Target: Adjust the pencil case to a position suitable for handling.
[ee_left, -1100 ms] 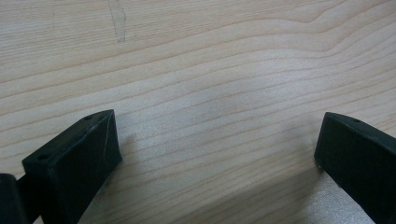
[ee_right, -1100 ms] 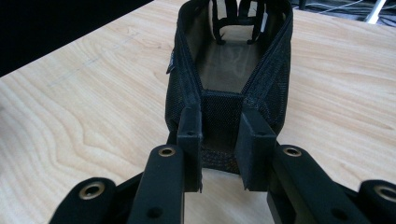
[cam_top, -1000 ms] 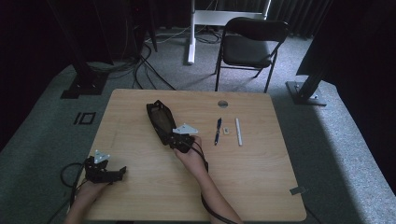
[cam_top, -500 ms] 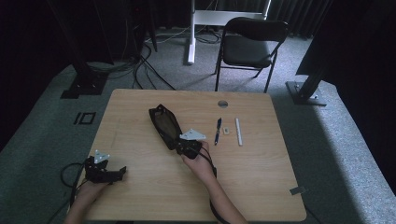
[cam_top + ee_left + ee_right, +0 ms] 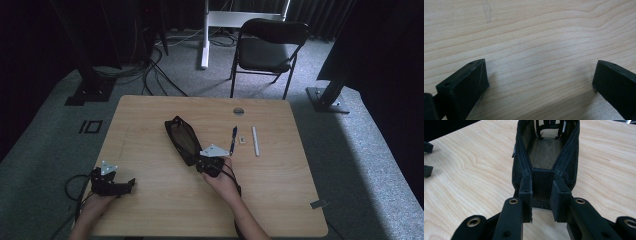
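A black mesh pencil case (image 5: 181, 138) lies unzipped on the wooden table (image 5: 150, 125), its mouth spread wide. My right gripper (image 5: 199, 161) is shut on the case's near end. In the right gripper view the two pads (image 5: 526, 191) pinch the fabric end wall of the case (image 5: 546, 155), whose inside looks bare. At the table's front left my left gripper (image 5: 131, 184) rests low with its jaws pointing right. Its jaws (image 5: 540, 77) stand wide apart over bare wood (image 5: 536, 30), with nothing between them.
Right of the case lie a dark pen (image 5: 233, 138), a small pale block (image 5: 243, 140) and a white stick (image 5: 255, 141). A round cable hole (image 5: 238, 111) sits near the far edge. Behind the table stands a black chair (image 5: 270, 45).
My right gripper has drawn the pencil case to the right and slightly toward the near edge, closer to the pen. The left gripper has stayed where it was.
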A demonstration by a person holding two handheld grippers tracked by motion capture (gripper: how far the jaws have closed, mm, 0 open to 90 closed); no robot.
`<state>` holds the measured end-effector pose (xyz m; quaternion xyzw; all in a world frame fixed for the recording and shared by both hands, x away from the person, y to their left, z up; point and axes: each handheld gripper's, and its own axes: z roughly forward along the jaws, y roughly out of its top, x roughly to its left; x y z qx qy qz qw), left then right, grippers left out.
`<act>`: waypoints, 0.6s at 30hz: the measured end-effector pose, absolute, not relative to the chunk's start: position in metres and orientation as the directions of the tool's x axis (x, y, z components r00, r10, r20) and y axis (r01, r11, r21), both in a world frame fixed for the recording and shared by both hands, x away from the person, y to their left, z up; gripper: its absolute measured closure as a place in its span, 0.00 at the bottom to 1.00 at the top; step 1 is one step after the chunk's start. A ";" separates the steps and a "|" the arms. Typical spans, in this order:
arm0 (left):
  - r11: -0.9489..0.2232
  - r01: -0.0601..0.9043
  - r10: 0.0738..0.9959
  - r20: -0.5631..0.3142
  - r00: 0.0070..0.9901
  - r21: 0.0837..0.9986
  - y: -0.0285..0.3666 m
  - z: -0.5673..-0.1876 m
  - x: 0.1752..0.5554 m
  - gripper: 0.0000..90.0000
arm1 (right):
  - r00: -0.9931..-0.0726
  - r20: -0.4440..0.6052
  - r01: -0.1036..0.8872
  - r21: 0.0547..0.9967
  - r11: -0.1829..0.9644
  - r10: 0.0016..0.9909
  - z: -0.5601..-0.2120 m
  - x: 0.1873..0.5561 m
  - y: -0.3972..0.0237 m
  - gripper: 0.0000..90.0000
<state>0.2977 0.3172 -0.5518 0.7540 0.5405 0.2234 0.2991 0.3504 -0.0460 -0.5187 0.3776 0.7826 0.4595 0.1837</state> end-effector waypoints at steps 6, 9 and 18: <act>-0.237 0.682 0.949 0.013 0.316 0.692 0.317 -0.552 0.298 0.00 | -0.655 0.058 0.420 0.857 0.299 0.754 -0.520 0.341 -0.057 0.82; -0.237 0.681 0.949 0.013 0.316 0.693 0.317 -0.552 0.298 0.00 | -0.656 0.060 0.419 0.858 0.297 0.753 -0.520 0.335 -0.064 0.82; -0.237 0.681 0.949 0.014 0.316 0.692 0.317 -0.552 0.298 0.00 | -0.659 0.055 0.422 0.853 0.308 0.750 -0.520 0.323 -0.079 0.82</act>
